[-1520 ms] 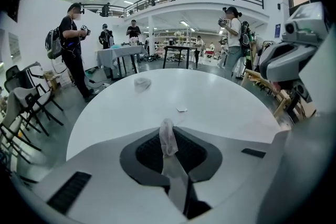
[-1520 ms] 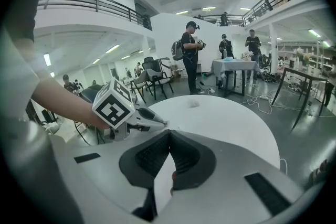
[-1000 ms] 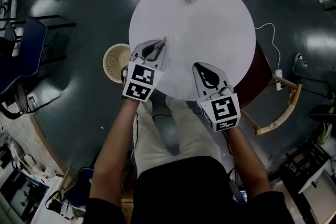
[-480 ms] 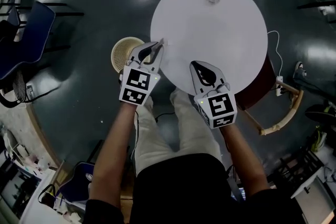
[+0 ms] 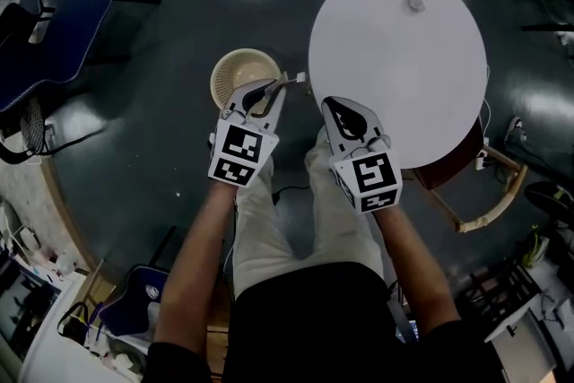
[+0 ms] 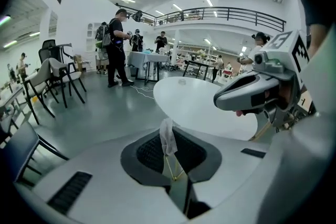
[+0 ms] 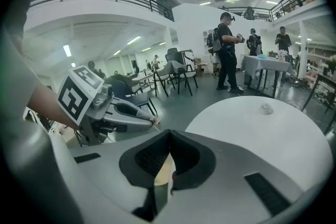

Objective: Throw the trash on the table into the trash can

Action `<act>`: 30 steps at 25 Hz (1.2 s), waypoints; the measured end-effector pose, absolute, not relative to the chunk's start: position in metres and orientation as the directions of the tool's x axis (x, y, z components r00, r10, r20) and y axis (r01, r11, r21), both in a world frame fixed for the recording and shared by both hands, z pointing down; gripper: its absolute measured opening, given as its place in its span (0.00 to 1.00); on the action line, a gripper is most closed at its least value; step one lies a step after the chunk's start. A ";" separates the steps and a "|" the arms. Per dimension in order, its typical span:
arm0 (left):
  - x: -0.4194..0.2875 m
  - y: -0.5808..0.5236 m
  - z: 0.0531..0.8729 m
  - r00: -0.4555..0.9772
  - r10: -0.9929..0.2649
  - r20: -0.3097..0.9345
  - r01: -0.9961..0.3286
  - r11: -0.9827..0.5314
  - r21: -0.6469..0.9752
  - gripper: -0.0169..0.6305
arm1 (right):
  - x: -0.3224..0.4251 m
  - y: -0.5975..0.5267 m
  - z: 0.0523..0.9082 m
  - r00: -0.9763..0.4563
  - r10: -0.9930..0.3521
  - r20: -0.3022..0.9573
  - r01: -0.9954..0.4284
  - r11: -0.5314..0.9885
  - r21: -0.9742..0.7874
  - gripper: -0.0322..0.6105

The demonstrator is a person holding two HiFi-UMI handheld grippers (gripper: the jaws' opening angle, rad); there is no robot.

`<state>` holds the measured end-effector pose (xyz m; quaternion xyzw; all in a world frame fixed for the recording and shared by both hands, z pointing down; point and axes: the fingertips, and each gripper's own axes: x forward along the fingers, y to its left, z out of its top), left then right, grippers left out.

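Note:
My left gripper (image 5: 280, 87) is shut on a small white paper scrap (image 5: 296, 78), which sticks up between its pads (image 6: 167, 136). It hovers at the right rim of the beige basket trash can (image 5: 242, 76) on the dark floor. My right gripper (image 5: 339, 109) is shut with nothing in it, at the left edge of the round white table (image 5: 395, 76). A crumpled white wad (image 5: 414, 3) lies at the table's far side, also visible from the right gripper view as the wad (image 7: 267, 108). From there the left gripper (image 7: 154, 122) shows to the left.
A blue chair (image 5: 54, 36) stands at the far left. A wooden chair (image 5: 489, 193) sits under the table's right side, with cables on the floor near it. People (image 6: 116, 47) stand far off beside other tables and chairs.
Both grippers have moved left off the table. The left one, still gripping the scrap, has gone from the table's edge to the basket's rim. The right stays shut.

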<state>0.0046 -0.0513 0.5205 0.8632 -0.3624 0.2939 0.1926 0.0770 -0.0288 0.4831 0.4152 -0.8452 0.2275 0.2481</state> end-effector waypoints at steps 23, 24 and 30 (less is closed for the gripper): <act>-0.143 -0.037 0.650 0.503 -0.478 0.720 -0.784 -0.602 0.148 0.09 | -0.073 -0.022 0.581 -0.574 -0.484 0.660 -0.751 0.632 -0.191 0.08; -0.145 -0.036 0.659 0.500 -0.472 0.726 -0.783 -0.604 0.147 0.09 | -0.075 -0.021 0.588 -0.571 -0.482 0.664 -0.753 0.630 -0.191 0.08; -0.146 -0.030 0.715 0.488 -0.435 0.756 -0.764 -0.632 0.129 0.09 | -0.076 -0.014 0.623 -0.551 -0.473 0.687 -0.768 0.610 -0.196 0.08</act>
